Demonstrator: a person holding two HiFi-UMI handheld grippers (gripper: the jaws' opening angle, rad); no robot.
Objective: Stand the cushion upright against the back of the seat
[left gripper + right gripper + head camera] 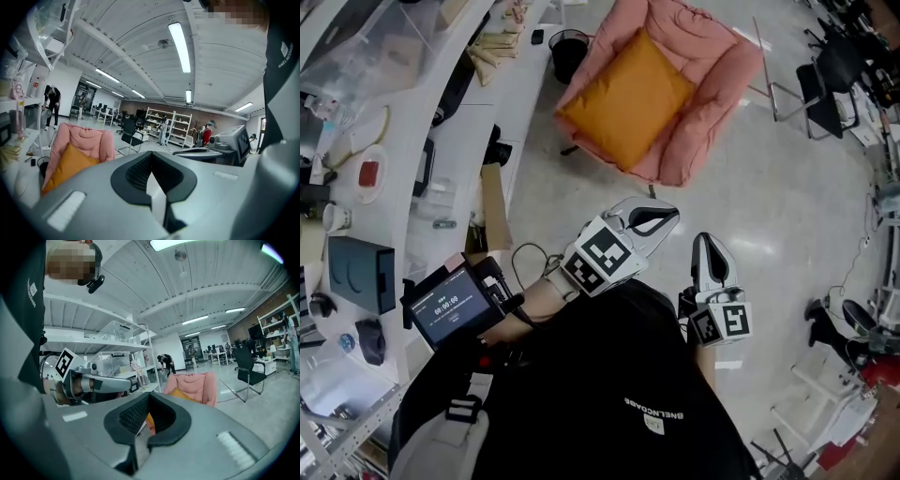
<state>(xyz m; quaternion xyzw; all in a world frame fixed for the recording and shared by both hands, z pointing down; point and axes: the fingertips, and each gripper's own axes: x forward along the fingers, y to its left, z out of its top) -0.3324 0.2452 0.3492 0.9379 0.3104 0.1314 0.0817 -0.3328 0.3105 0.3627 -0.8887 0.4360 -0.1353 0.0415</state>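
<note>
The left gripper (667, 217) has a smooth pale grey shell, and a black ribbed lining edges the mouth of its jaws. Just behind it sits a white cube (602, 258) printed with black square markers. The right gripper (711, 242) has the same shell and black lining, with a smaller marker cube (722, 323) at its rear. A thin black cable (525, 247) loops behind the left gripper's cube, near a black device (450, 307) with a lit screen. The person wears a black top (609, 375) with small white lettering (654, 403), and a grey strap (441, 442) with a black buckle (464, 409).
</note>
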